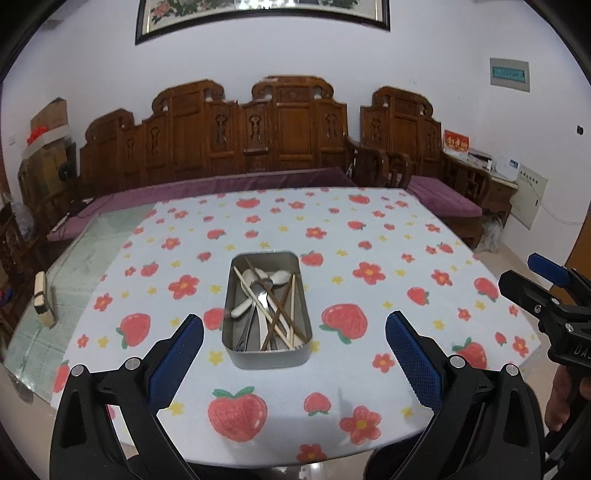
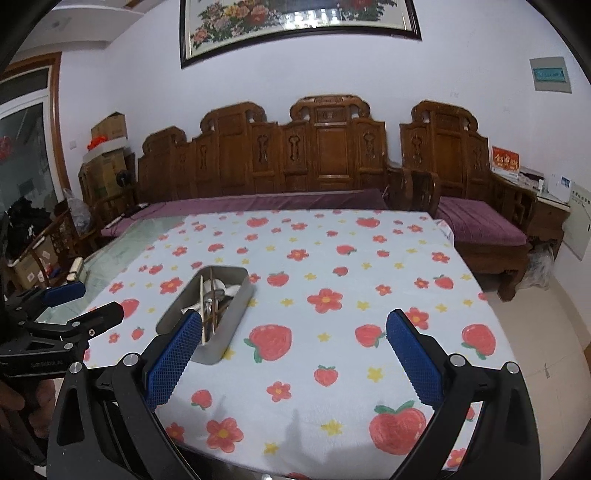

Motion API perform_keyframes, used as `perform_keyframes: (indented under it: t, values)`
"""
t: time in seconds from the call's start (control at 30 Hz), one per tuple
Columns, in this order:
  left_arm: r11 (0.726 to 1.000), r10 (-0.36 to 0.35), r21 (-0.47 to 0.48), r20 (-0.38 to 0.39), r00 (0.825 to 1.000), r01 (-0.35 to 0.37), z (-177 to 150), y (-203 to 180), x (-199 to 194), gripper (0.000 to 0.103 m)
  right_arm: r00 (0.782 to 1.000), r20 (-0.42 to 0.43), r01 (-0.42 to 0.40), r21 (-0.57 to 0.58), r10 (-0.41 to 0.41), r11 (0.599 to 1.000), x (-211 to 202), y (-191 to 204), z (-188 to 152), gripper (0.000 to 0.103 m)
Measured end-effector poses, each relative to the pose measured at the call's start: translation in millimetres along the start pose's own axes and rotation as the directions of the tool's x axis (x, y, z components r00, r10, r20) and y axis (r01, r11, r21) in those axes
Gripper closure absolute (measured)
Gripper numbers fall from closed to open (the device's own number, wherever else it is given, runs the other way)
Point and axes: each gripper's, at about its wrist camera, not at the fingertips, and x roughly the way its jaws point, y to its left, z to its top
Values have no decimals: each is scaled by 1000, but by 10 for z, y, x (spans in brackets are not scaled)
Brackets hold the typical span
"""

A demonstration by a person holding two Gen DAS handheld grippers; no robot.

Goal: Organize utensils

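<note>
At the far left of the surface [image 1: 110, 236] a small block-like object [image 1: 43, 300] stands on the bare glass beside the strawberry-print cloth [image 1: 369, 236]. The left gripper [image 1: 294, 352] hangs with its fingers released and empty, and the metal tin [image 1: 266, 356] lies straight ahead between them, its long axis running away from the camera. Spoons, a fork and chopsticks [image 1: 291, 308] lie jumbled inside. The right gripper [image 2: 294, 354], also spread wide and holding nothing, sees the tin off toward its left finger, so the left hand appears better lined up. Behind stand a carved wooden bench [image 2: 317, 155] with purple cushions and a framed flower picture [image 2: 295, 26].
</note>
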Motion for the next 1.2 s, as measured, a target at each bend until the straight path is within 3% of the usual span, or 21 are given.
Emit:
perform_keyframes:
  t: [0.5, 1.2]
  values:
    - [998, 56, -6, 197, 979, -56, 232, -120, -872, 8, 986, 168, -3, -39, 9, 999, -775, 168, 229, 3]
    - [999, 41, -18, 210, 977, -38, 251, -199, -1002, 8, 983, 183, -2, -29, 7, 1000, -868, 183, 243, 3]
